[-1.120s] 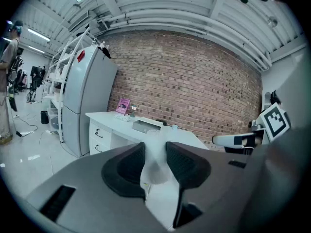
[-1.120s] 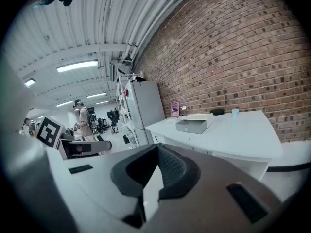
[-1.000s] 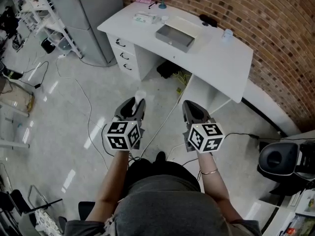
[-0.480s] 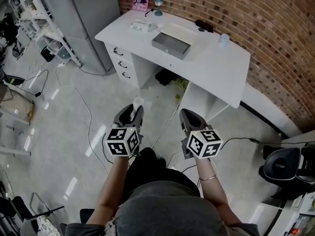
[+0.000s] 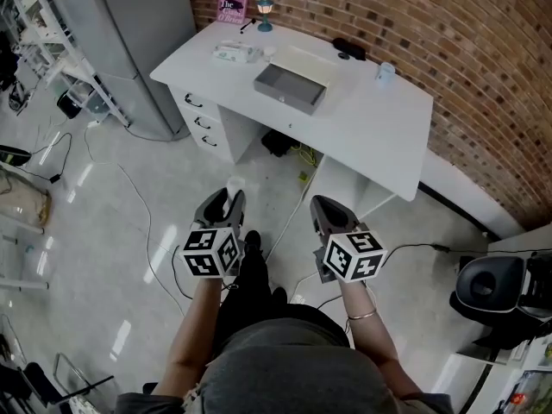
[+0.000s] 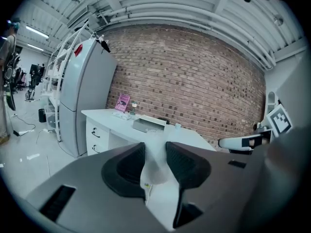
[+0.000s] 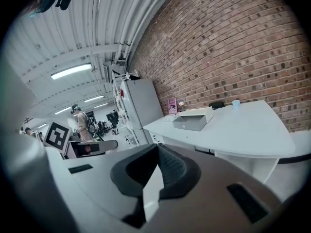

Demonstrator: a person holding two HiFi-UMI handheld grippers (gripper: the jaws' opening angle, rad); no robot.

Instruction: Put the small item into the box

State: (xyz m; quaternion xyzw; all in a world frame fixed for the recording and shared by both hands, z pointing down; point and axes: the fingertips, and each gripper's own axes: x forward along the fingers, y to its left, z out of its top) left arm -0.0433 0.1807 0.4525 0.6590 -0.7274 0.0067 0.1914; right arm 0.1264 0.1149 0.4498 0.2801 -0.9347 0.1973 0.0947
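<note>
A small translucent white item (image 5: 235,184) sticks out ahead of my left gripper (image 5: 229,198), which is shut on it. In the left gripper view the item (image 6: 154,154) fills the gap between the two dark pads of the left gripper (image 6: 155,160). My right gripper (image 5: 321,205) is beside it, its jaws shut with nothing between them, as the right gripper view (image 7: 155,171) shows. The grey open box (image 5: 291,87) stands on the white desk (image 5: 379,119), well ahead of both grippers. The box (image 6: 148,125) (image 7: 192,121) shows in both gripper views.
On the desk lie a white packet (image 5: 235,53), a pink book (image 5: 231,1), a small goblet (image 5: 264,9), a black thing (image 5: 348,48) and a cup (image 5: 384,72). A grey cabinet (image 5: 138,24) stands left; cables cross the floor. A black chair (image 5: 492,287) is at right.
The person has stepped toward the desk, so the box and desk sit lower and further left in the head view. Both grippers travelled along, and the left still grips the item.
</note>
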